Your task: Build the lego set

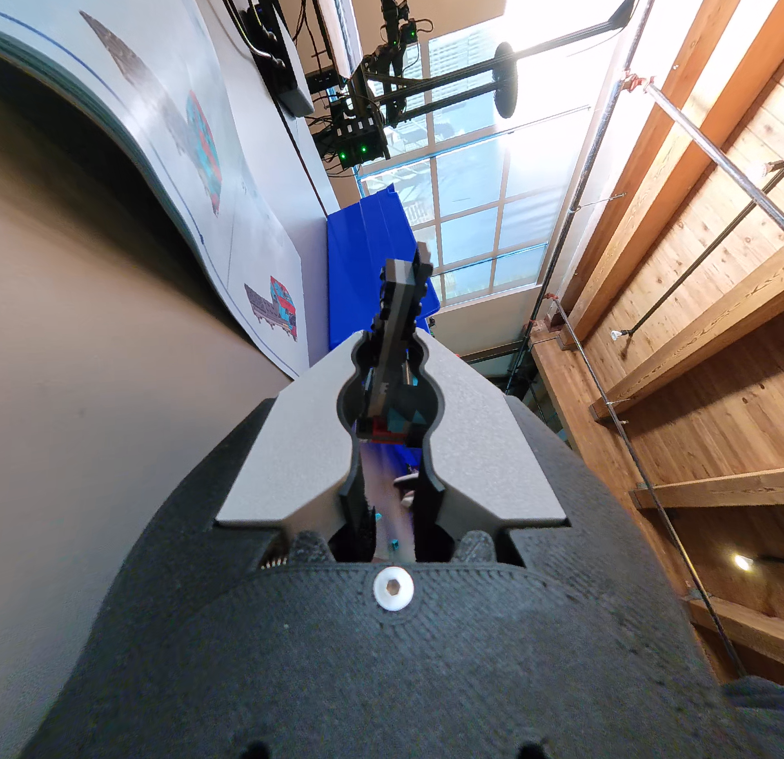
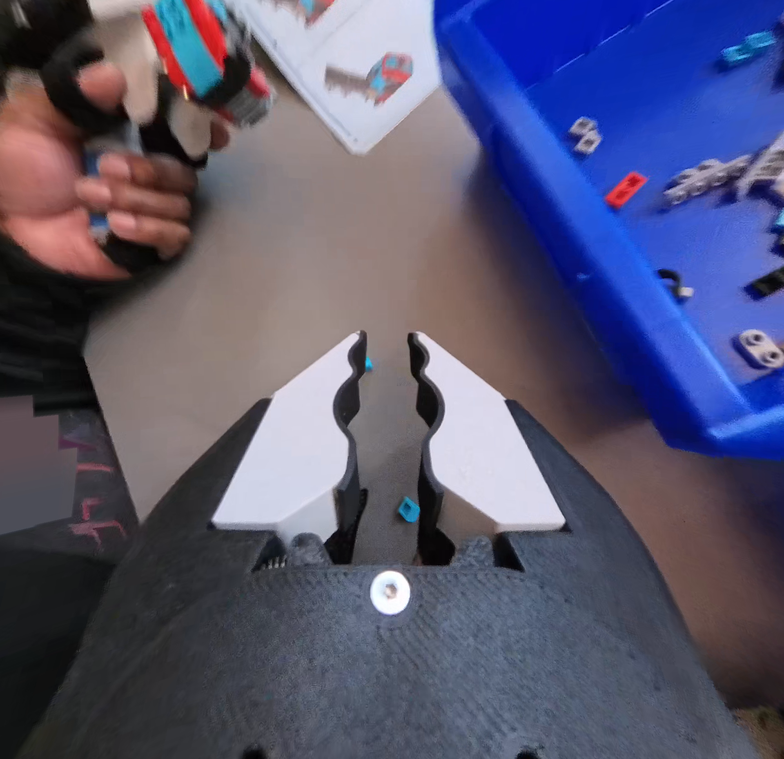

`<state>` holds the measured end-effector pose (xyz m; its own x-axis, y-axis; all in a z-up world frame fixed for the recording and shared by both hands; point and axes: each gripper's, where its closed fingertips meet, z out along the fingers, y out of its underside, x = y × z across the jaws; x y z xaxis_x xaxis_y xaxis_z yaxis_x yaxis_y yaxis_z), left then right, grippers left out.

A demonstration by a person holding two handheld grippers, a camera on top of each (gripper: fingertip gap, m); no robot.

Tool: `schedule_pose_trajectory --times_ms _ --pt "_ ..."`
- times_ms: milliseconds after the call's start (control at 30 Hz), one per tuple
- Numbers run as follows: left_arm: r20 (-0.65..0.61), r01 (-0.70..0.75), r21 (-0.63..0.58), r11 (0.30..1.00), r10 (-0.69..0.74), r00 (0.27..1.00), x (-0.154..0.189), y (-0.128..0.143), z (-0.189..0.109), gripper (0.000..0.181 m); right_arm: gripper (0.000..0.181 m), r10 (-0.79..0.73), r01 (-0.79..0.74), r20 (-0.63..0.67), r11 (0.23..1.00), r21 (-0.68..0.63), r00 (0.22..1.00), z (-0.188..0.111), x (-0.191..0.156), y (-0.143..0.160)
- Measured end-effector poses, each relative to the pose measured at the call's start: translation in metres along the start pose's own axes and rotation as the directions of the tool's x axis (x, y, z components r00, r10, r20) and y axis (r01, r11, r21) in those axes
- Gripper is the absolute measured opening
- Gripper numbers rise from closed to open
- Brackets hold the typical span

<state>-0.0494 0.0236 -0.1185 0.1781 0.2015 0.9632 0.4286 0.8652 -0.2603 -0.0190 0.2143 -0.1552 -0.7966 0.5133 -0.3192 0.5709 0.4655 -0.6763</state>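
Left claw (image 1: 392, 344) is clamped on the grey lego model (image 1: 399, 314); right claw (image 2: 387, 348), slightly parted and empty, hovers above the table (image 2: 297, 250).

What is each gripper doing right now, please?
Left gripper: closed on the partly built lego model, raised off the table.
Right gripper: open, holding nothing, over the table.

Matt, ridged black printed plastic hand-held gripper (image 2: 386, 356) over a smooth matt grey counter (image 2: 297, 250); glossy blue plastic bin (image 2: 572, 238); knotty wooden ceiling beams (image 1: 679, 271).
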Motion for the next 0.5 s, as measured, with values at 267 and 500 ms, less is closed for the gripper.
schedule_pose_trajectory --times_ms 267,500 --pt "0.016 -0.015 0.005 1.000 0.015 1.000 -0.001 0.000 0.001 0.017 0.035 0.450 -0.435 0.192 0.534 0.726 0.872 -0.119 0.015 -0.182" --pt "0.014 -0.021 0.014 1.000 0.021 1.000 -0.001 -0.001 0.000 0.017 0.046 0.288 -0.279 0.184 0.335 0.900 0.940 -0.185 -0.070 -0.295"
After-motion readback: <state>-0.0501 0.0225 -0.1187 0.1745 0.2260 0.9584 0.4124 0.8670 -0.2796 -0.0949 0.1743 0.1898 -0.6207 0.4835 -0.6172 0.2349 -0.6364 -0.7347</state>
